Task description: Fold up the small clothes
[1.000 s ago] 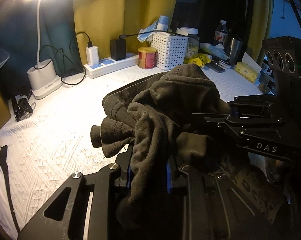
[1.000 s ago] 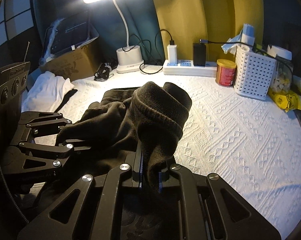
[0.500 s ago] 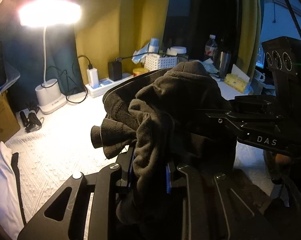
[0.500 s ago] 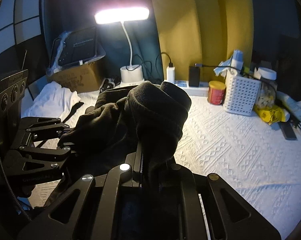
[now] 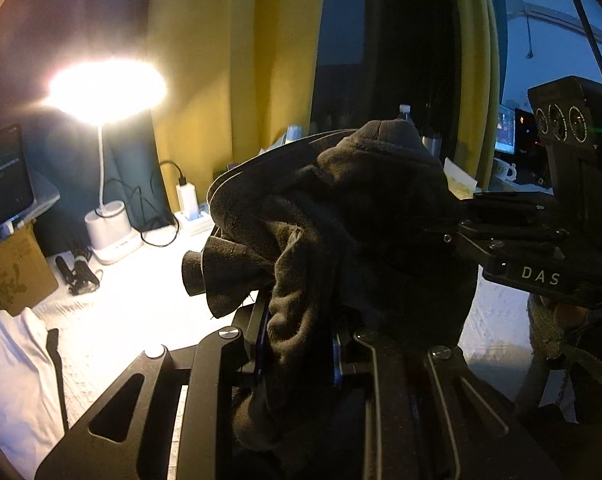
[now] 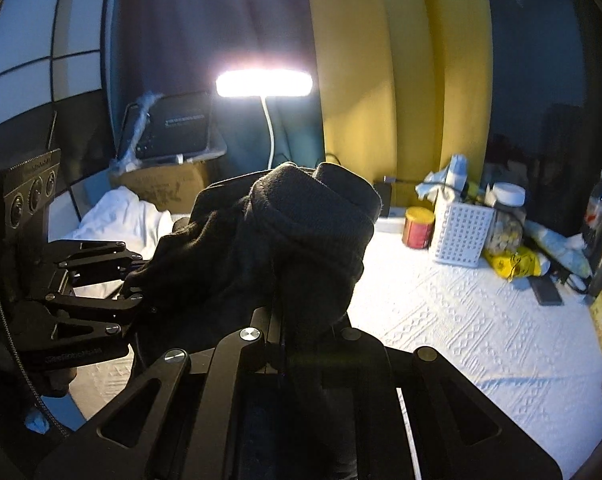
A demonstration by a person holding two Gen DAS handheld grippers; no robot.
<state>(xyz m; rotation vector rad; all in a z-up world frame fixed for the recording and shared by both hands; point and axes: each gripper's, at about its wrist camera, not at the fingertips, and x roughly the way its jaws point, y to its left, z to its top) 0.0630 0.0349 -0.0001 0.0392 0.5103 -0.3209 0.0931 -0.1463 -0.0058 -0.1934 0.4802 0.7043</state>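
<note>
A dark garment [image 5: 365,216] is gripped by both hand-held grippers and held bunched above the worktop [image 6: 461,320], which is covered by a white textured cloth. The left hand-held gripper [image 5: 299,344] is closed on a fold of the fabric, which is pinched between its blue-edged pads. The right hand-held gripper [image 6: 301,320] is clamped on another fold, with a ribbed cuff rising above it.

In the left wrist view, the letters "DAS" are read in white on the side of the right hand-held gripper. In the right wrist view, small lettering is seen on the body of the left hand-held gripper, but it is too blurred to be read.

A lit desk lamp [image 6: 264,84] stands at the back. A cardboard box [image 5: 9,276] bears printing that cannot be made out. A red-and-yellow can [image 6: 419,227] stands just beside a white basket [image 6: 463,232]; its label is illegible. A white garment [image 5: 13,368] lies at the left.
</note>
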